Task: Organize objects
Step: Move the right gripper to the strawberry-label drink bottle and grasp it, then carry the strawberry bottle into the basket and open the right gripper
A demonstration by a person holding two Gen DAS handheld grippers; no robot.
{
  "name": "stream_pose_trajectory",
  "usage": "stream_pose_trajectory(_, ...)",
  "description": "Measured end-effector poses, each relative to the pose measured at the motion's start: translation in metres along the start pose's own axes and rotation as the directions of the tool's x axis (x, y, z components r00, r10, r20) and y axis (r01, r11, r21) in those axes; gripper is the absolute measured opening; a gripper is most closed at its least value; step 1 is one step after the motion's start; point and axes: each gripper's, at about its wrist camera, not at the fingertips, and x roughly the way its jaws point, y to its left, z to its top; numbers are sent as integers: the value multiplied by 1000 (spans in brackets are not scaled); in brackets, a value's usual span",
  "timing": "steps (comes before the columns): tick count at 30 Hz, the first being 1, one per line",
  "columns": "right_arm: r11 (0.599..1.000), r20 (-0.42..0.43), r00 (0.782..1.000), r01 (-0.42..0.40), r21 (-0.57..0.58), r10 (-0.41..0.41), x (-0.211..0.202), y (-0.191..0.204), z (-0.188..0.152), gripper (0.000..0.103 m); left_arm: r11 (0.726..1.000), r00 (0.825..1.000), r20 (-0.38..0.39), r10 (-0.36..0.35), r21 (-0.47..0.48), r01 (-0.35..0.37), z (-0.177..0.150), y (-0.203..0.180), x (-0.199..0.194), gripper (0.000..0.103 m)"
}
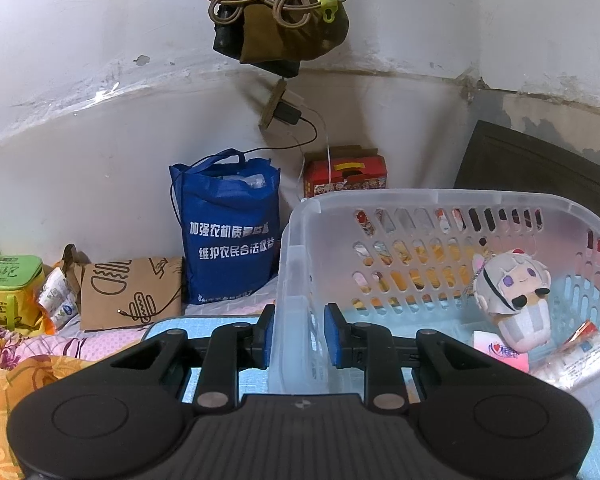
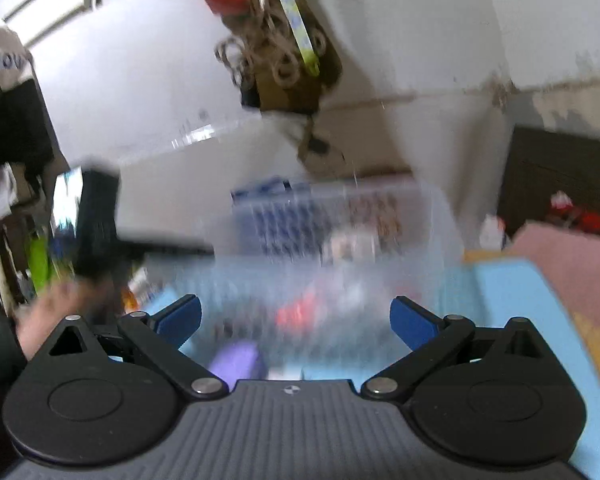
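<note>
Here, light-blue mat (image 1: 204, 384) over floral bedding (image 1: 32, 356), stained wall (image 1: 100, 92).

From my right wrist camera almost all is smeared by motion: the translucent plastic basket (image 2: 340, 232) shows only as a haze, and I cannot name the red and purple shapes near it. A hand (image 2: 48, 316) at the left is blurred too. On the left wrist view, the crumpled shiny packet (image 1: 576, 356) is partly behind the basket wall, its print unreadable.
</note>
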Motion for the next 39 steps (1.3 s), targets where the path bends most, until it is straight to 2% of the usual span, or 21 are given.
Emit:
stream_pose_trajectory(3, 1000, -66, 998, -13, 23, 15, 16, 2, -32, 103, 1000, 1000, -2, -6, -2, 6, 0, 1, 0, 29)
stream_pose_trajectory(8, 997, -67, 996, -64, 42, 67, 17, 14, -56, 103, 1000, 1000, -3, -8, 2, 8, 0, 2, 0, 29)
stream_pose_trajectory(13, 994, -106, 990, -94, -52, 88, 25, 44, -69, 103, 1000, 1000, -2, -6, 4, 6, 0, 2, 1, 29)
stream_pose_trajectory(15, 994, -123, 989, -95, -52, 88, 31, 48, -75, 103, 1000, 1000, -1, -8, 4, 8, 0, 2, 0, 29)
stream_pose_trajectory(21, 990, -156, 983, -113, -79, 100, 43, 61, -74, 103, 1000, 1000, 0, -23, 4, 23, 0, 2, 2, 30)
stream_pose_trajectory(25, 991, -198, 978, -84, -106, 62, 55, 66, -75, 103, 999, 999, 1, -32, 6, 32, -1, 3, 2, 31)
stream_pose_trajectory(29, 990, -203, 977, -91, -111, 67, 56, 67, -75, 103, 998, 998, 1, -64, -8, 64, -1, 7, 3, 32)
stream_pose_trajectory(31, 988, -201, 978, -87, -126, 60, 55, 68, -76, 101, 996, 997, -5, -83, -26, 83, -1, 10, 4, 32)
stream_pose_trajectory(33, 987, -194, 980, -80, -141, 51, 53, 70, -78, 91, 995, 995, -5, -97, -33, 97, -2, 12, 5, 32)
stream_pose_trajectory(39, 986, -173, 983, -83, -142, 58, 48, 67, -71, 91, 989, 991, -9, -137, -59, 136, -3, 16, 7, 32)
